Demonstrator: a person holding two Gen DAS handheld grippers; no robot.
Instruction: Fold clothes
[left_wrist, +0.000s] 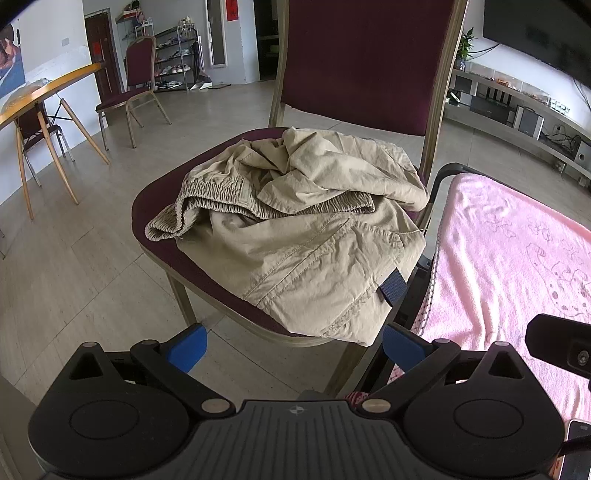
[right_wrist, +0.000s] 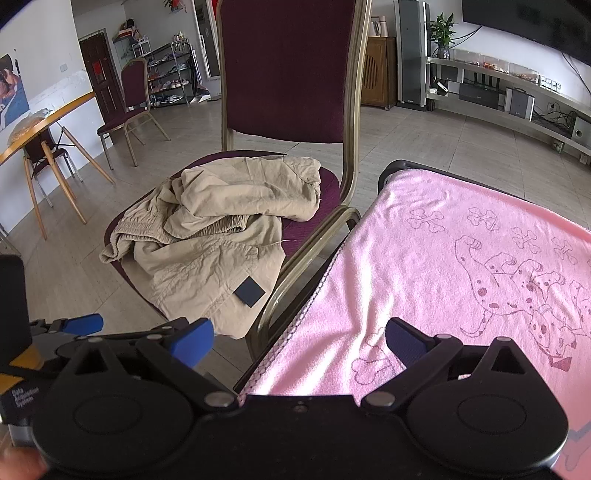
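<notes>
1. Directly ahead in the left wrist view, one pair of beige trousers (left_wrist: 306, 229) lies crumpled on the maroon seat of a chair (left_wrist: 155, 206). One leg hangs past the near seat edge, close to the left claw (left_wrist: 293, 345).
2. Its two blue-tipped fingers (left_wrist: 190, 347) stand wide apart with nothing between them, above bare tiled floor (left_wrist: 74, 280) with plenty of free room to the left.
3. Trouser cloth is thin and creased, with a gathered elastic waistband (left_wrist: 210, 190) and one dark blue tab (left_wrist: 391, 286) at a seam.
4. Just right of the chair is a table covered by a fluffy pink towel (left_wrist: 509, 258); the towel's trimmed edge nearly meets the chair frame.
5. Further back stand a second maroon chair (left_wrist: 138, 74) and a yellow-edged table on wooden legs (left_wrist: 48, 86).
6. Turning to the right wrist view, the right claw (right_wrist: 299, 345) is likewise spread open and empty, straddling the pink towel (right_wrist: 443, 258) edge and the gap beside the chair (right_wrist: 291, 66).
7. Printed on the towel are a spotted dog outline and several bones.
8. Trousers (right_wrist: 207, 236) lie on the seat to the left; the left claw (right_wrist: 85, 323) shows at the left edge.
</notes>
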